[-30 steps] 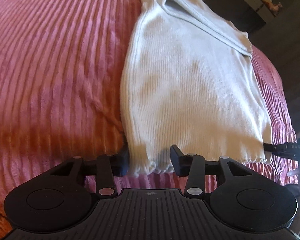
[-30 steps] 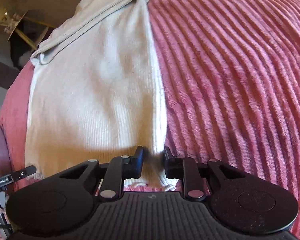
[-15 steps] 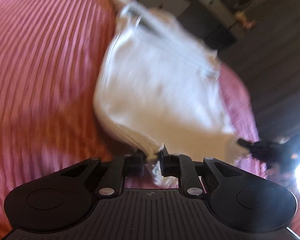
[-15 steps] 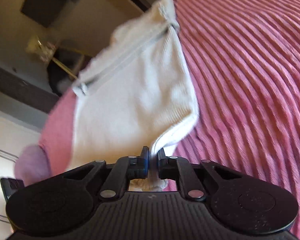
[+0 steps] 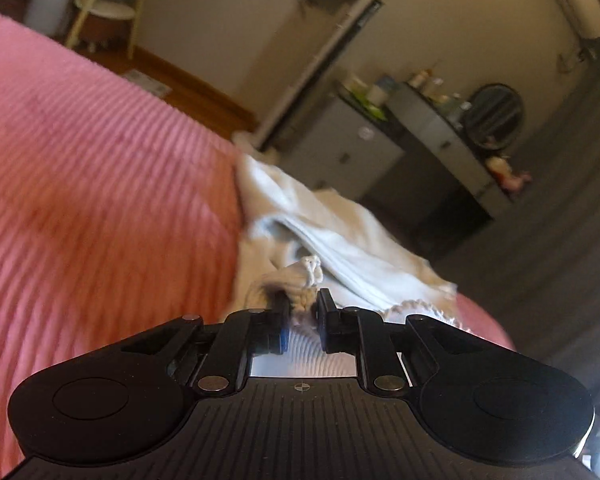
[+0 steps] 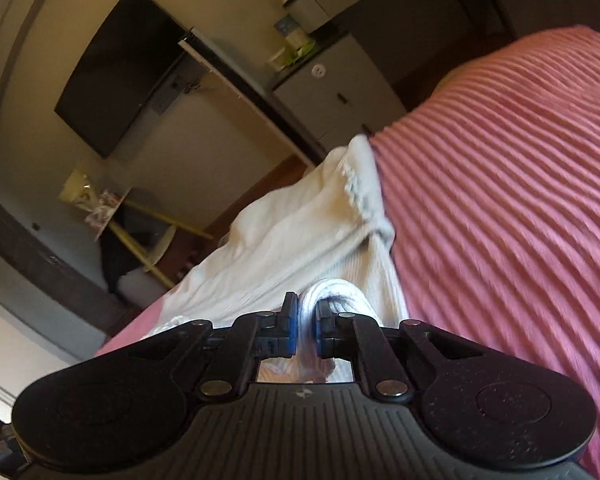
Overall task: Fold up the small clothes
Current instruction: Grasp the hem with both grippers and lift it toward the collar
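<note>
A small white ribbed top (image 5: 340, 236) lies on the pink ribbed bedspread (image 5: 100, 184), its near hem raised off the bed. My left gripper (image 5: 303, 305) is shut on one bunched hem corner, which bulges between and above the fingers. In the right wrist view the same white top (image 6: 300, 236) rises toward my right gripper (image 6: 307, 311), which is shut on the other hem corner, a thin fold pinched between the blue pads. The lifted cloth sags in folds toward the far end of the top, which still rests on the bedspread (image 6: 500, 184).
Beyond the bed's far edge stand grey cabinets (image 5: 340, 148) with bottles on top, a round mirror (image 5: 494, 116) and a wall-mounted dark screen (image 6: 116, 68). A small round white table with yellow legs (image 6: 156, 248) stands on the wooden floor.
Both grippers closed on the hem corners, then rose and tipped up, carrying the hem off the bed and toward the far end of the top. The room now fills the upper views.
</note>
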Demonstrator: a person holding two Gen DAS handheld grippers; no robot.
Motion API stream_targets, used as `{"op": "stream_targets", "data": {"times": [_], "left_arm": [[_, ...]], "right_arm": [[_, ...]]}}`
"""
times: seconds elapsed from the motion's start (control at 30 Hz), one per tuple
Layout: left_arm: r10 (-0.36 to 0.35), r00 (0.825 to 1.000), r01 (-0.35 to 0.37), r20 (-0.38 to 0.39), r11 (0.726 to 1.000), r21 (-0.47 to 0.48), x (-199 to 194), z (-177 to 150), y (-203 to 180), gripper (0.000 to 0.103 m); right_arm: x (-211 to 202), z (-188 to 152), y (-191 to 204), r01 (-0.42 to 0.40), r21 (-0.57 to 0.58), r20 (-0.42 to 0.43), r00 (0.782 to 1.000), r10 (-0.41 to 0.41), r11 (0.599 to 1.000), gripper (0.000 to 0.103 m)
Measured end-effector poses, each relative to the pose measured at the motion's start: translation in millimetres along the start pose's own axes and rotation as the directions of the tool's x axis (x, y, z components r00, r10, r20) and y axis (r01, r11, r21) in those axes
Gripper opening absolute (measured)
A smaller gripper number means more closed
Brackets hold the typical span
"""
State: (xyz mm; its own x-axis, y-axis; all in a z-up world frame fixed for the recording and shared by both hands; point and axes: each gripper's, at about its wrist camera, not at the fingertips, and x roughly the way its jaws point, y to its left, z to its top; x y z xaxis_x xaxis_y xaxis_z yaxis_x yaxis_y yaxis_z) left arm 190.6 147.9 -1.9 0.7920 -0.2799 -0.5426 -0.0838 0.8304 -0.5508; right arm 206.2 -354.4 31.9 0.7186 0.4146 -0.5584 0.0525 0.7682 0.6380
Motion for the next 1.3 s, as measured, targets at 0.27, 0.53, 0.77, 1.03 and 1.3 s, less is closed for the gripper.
{"op": "stream_targets", "data": {"times": [0.27, 0.53, 0.77, 1.03, 1.3], "left_arm": [[0.103, 0.995, -0.103, 0.006, 0.995, -0.007, 16, 0, 31, 0.048], [0.027, 0.998, -0.026, -0.057, 0.999, 0.020, 23, -12, 33, 0.054], [0.047, 0.992, -0.039, -0.113, 0.997, 0.070, 46, -12, 23, 0.050], [0.096, 0.990, -0.094, -0.100, 0.995, 0.029, 39, -11, 36, 0.056], [0.032, 0.987, -0.041, -0.156, 0.998, -0.053, 52, -15, 46, 0.046]], "right_arm": [[2, -1, -13, 0.127, -0.066, 0.107, 0.987, -0.120, 0.990, 0.037], [57, -4, 15, 0.201, -0.236, -0.085, 0.970, -0.226, 0.951, 0.044], [73, -13, 11, 0.187, -0.251, -0.090, 0.972, -0.215, 0.950, 0.023], [61, -13, 9, 0.112, -0.326, -0.049, 0.990, -0.135, 0.939, 0.010], [69, -13, 4, 0.106, -0.305, -0.073, 0.988, -0.134, 0.946, 0.015]]}}
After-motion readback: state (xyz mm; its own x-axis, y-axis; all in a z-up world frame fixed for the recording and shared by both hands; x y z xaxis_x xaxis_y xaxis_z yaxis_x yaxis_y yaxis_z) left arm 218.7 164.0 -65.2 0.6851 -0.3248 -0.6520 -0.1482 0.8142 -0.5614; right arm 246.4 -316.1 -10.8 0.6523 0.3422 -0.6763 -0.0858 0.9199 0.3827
